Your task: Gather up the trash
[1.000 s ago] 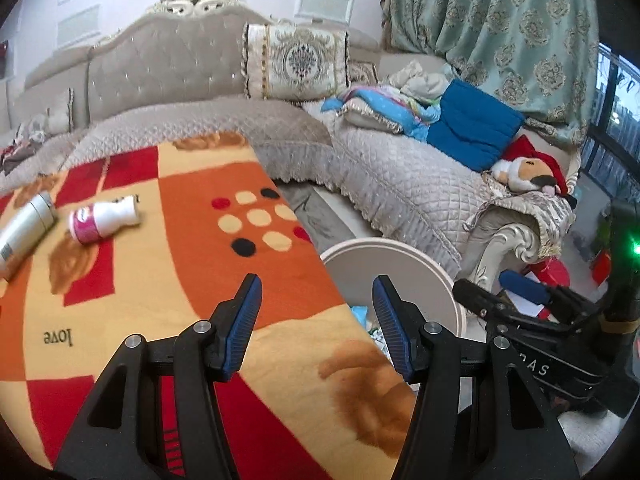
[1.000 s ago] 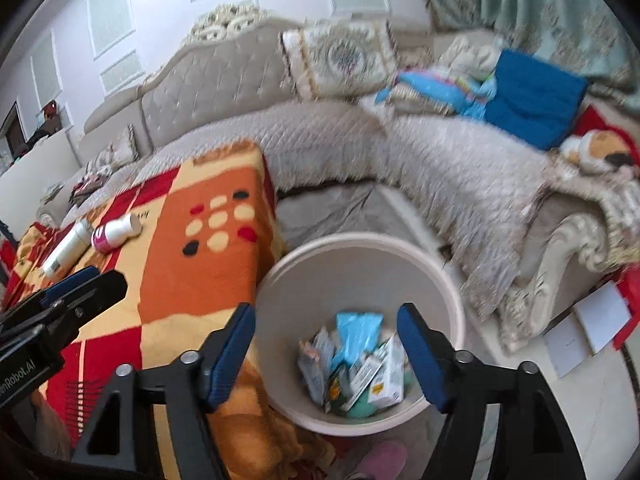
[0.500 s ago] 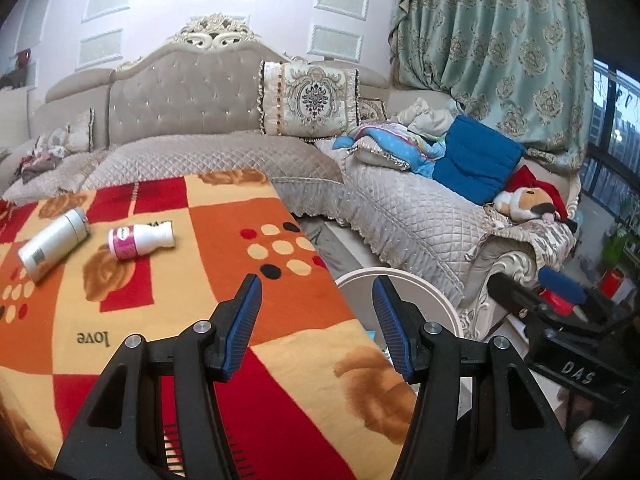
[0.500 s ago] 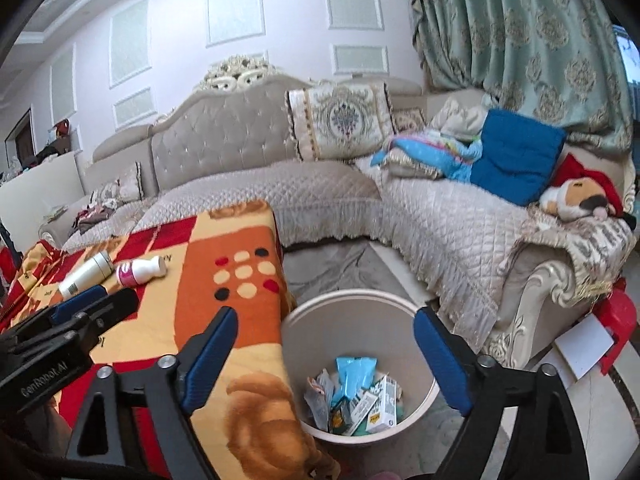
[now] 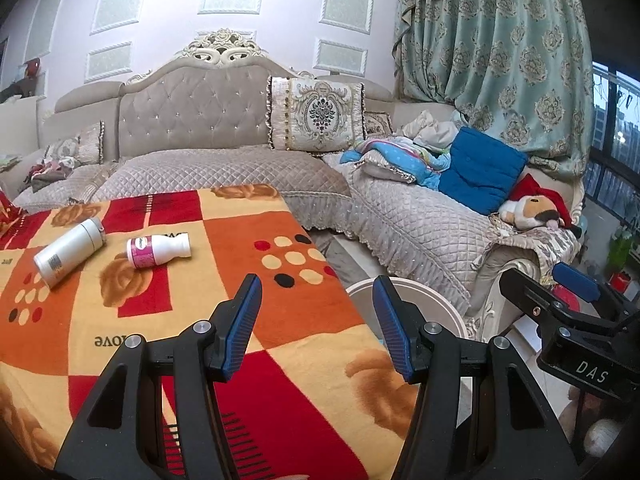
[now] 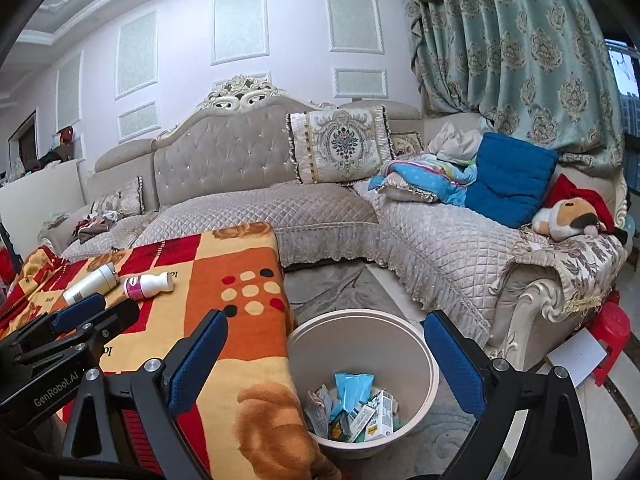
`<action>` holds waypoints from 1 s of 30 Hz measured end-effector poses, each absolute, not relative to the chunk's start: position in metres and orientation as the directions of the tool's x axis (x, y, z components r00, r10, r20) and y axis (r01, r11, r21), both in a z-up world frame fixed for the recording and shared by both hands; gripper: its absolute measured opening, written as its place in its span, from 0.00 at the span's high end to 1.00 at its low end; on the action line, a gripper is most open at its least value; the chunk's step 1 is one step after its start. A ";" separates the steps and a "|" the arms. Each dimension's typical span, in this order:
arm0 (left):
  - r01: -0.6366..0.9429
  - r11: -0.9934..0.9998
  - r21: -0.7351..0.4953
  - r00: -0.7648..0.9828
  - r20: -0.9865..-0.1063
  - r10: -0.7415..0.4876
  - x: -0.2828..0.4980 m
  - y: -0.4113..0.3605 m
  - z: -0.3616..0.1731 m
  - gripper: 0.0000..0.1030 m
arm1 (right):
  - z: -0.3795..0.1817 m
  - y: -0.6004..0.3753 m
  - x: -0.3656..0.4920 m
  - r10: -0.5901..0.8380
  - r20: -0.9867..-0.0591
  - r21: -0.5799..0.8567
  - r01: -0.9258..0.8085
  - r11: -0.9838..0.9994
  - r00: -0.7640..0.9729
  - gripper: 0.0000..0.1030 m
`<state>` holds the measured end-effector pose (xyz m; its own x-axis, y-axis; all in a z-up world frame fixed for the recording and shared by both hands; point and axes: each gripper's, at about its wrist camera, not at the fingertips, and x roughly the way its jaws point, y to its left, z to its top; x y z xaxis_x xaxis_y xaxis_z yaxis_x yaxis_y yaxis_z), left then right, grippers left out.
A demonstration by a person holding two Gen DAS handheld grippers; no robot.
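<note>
A round beige plastic bin (image 6: 424,364) holds crumpled wrappers (image 6: 352,404) beside the blanket-covered desk (image 6: 240,344). The right hand-held gripper (image 6: 326,364), empty, has just been opening wide; the left hand-held gripper (image 5: 316,328) is half open, empty.

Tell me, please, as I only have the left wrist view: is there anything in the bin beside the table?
Observer: Yes. The right wrist view looks into the bin: a blue packet and small cartons lie at the bottom.
Operator: Thank you. Is the right gripper carrying anything?
Observer: No. The right gripper has just been opening its jaws; they stand wide with nothing held between them.
Operator: What lies on the floor beyond the bin?
Observer: A white sheet lies beside a red stool.
</note>
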<state>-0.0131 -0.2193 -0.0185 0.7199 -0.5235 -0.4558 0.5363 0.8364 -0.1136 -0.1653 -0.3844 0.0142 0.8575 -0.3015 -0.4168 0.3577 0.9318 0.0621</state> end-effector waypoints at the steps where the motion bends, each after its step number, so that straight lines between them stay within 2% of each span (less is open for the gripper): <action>1: 0.536 0.837 -0.112 0.721 -0.455 -0.523 -0.013 -0.219 -0.019 0.45 | 0.014 -0.384 -0.166 -0.300 -0.417 0.061 0.357 0.932 0.858 0.05; 30: 0.515 0.852 -0.089 0.739 -0.457 -0.495 -0.014 -0.219 -0.021 0.45 | 0.014 -0.379 -0.166 -0.293 -0.421 0.070 0.353 0.933 0.858 0.05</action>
<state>-0.0139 -0.2195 -0.0206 0.7392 -0.4949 -0.4567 0.5154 0.8523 -0.0894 -0.1664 -0.3794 0.0142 0.8583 -0.2930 -0.4212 0.3530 0.9330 0.0704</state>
